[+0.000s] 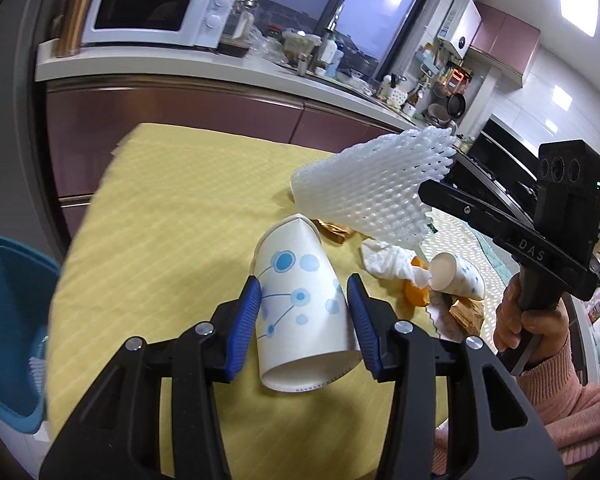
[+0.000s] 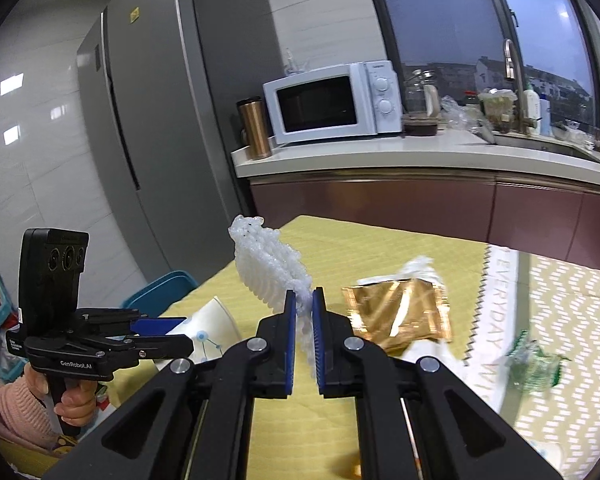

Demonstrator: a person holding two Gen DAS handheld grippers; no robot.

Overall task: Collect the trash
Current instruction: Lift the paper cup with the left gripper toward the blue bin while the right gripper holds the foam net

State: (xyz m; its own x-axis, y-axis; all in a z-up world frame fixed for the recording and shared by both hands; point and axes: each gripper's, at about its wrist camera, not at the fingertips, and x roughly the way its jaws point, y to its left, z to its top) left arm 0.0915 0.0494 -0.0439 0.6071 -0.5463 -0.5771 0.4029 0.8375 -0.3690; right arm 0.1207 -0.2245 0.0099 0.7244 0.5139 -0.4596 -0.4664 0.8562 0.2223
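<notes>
While the left gripper [image 1: 304, 296] carries a crumpled paper cup [image 1: 300, 300] above the yellow tabletop [image 1: 172, 216], its blue fingers [image 1: 246, 324] pinch the cup's sides, base toward the camera and flattened rim pointing away. That cup is white with blue dots and lines, and it sits squarely between the two pads, tilted a little to the left. Over on the other side, the right gripper [image 2: 304, 312] has its fingers [image 2: 290, 344] pressed nearly together on a white foam net sleeve [image 2: 268, 264]; the sleeve's lower edge is clamped between the pads and the rest stands up and fans out to the left, clear of the tabletop. From the left wrist view the same sleeve [image 1: 372, 188] hangs in the air above the remaining litter: a second paper cup [image 1: 456, 276] lying on its side, a wadded white tissue [image 1: 384, 260], orange peel [image 1: 414, 296] just beside it, and a gold wrapper [image 2: 396, 312]. A blue bin [image 1: 12, 320] stands at the left edge, below the tabletop. A hand [image 1: 528, 320] in a pink sleeve grips the right handle.
</notes>
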